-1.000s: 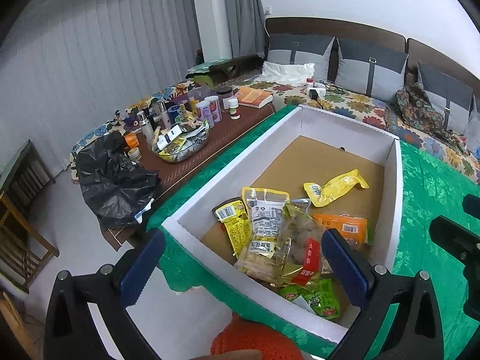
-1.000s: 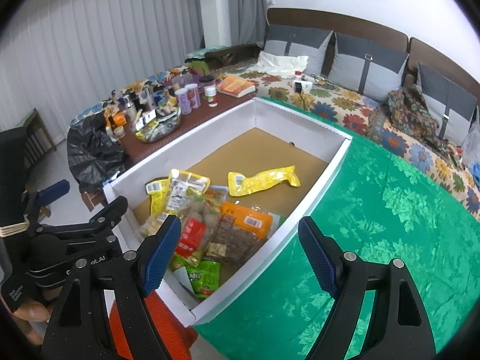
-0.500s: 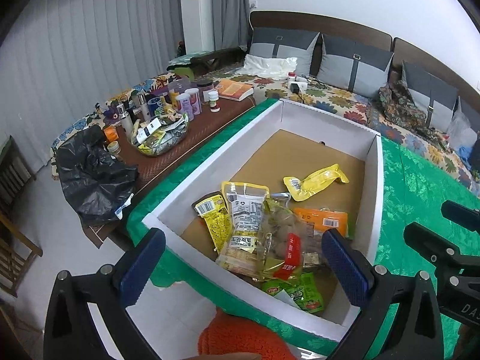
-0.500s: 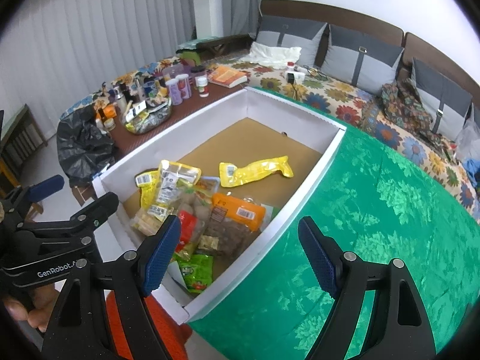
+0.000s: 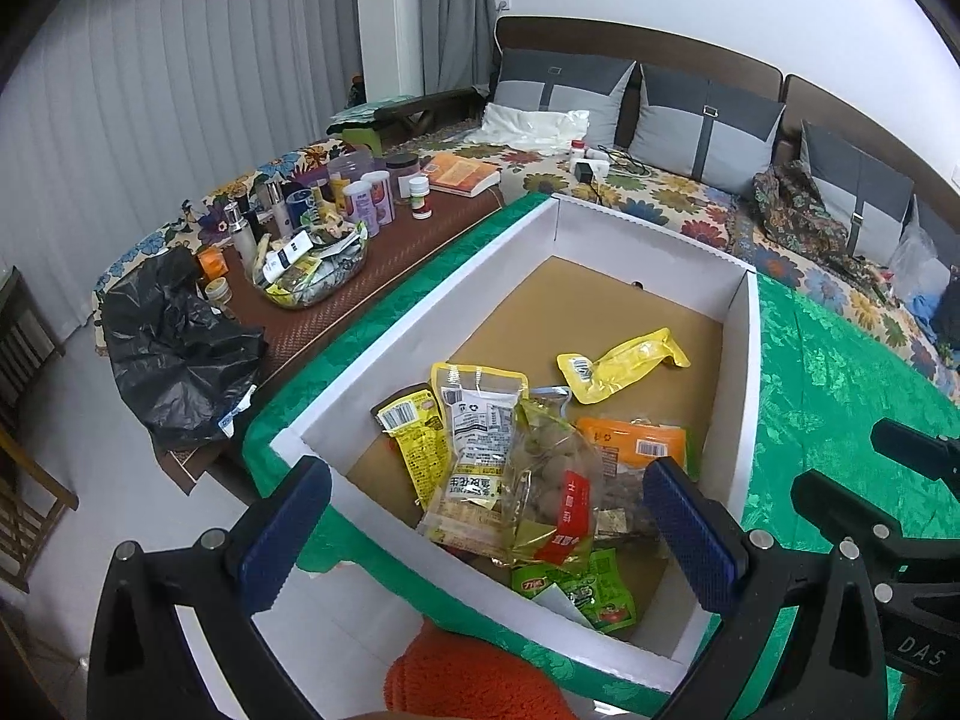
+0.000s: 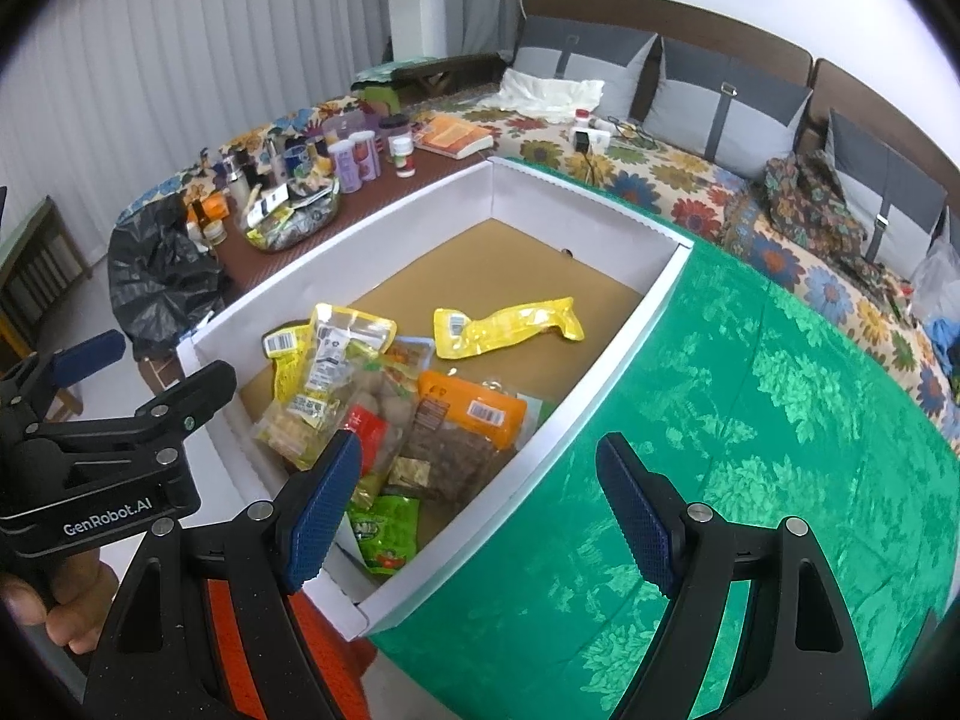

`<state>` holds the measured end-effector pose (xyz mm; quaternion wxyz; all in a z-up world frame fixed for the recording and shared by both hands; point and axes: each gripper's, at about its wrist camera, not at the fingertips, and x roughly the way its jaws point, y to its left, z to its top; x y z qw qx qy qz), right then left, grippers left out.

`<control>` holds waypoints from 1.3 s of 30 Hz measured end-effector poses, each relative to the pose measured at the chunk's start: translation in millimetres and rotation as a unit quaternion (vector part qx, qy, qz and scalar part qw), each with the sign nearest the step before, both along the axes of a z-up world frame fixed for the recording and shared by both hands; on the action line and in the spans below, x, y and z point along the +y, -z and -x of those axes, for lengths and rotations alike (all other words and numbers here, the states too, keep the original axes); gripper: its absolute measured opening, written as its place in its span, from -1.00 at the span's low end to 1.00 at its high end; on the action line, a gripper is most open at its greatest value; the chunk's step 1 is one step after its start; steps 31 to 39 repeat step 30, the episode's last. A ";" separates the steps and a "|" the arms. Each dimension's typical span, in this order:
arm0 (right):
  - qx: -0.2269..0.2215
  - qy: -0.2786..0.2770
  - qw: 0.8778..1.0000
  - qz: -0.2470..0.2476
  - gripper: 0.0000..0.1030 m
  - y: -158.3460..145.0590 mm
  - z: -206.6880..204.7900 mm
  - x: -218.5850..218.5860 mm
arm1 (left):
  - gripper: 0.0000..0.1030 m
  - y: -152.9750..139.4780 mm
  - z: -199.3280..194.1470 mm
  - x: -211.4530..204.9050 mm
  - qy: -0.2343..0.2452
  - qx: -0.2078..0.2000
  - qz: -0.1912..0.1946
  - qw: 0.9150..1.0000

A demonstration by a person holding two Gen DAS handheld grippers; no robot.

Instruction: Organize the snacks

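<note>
Left gripper (image 5: 486,534) spread wide, blue pads apart and nothing between them, hovering over the near end of the white box (image 5: 384,330); right gripper (image 6: 480,510) just as wide and empty-handed, hanging over the box's right wall where it meets the green tablecloth (image 6: 750,420). Below the left one, the snacks sit heaped in the near end of the box: a clear packet of round pieces with a red label (image 5: 555,483) on top, a clear peanut packet (image 5: 477,450) pressed against its left side, a small yellow packet (image 5: 414,438) beyond that toward the left wall, an orange packet (image 5: 636,441) by the right wall, and a green packet (image 5: 576,591) tucked into the near corner. One long yellow packet (image 5: 624,360) lies on its own, just past the heap. Beyond it the brown cardboard floor (image 5: 570,300) runs bare to the far wall. To the box's right, the tablecloth stretches flat and open toward the flowered couch (image 6: 660,180). On the left, a brown side table (image 5: 420,228) crowded with bottles and a black plastic bag (image 5: 174,354) sits just beside the box's long left edge.
</note>
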<state>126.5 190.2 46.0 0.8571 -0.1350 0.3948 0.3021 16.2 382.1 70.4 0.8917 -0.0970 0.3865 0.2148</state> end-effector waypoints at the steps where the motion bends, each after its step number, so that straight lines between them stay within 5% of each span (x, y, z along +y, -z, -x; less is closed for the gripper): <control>1: 0.001 -0.001 1.000 0.000 0.62 0.3 -0.4 0.2 | 0.99 0.0 -0.7 -0.1 0.000 0.000 -0.001 1.000; 39: 0.002 -0.010 1.000 0.003 0.62 2.5 2.4 7.1 | 0.99 5.6 -2.0 6.2 -0.005 0.002 0.010 1.000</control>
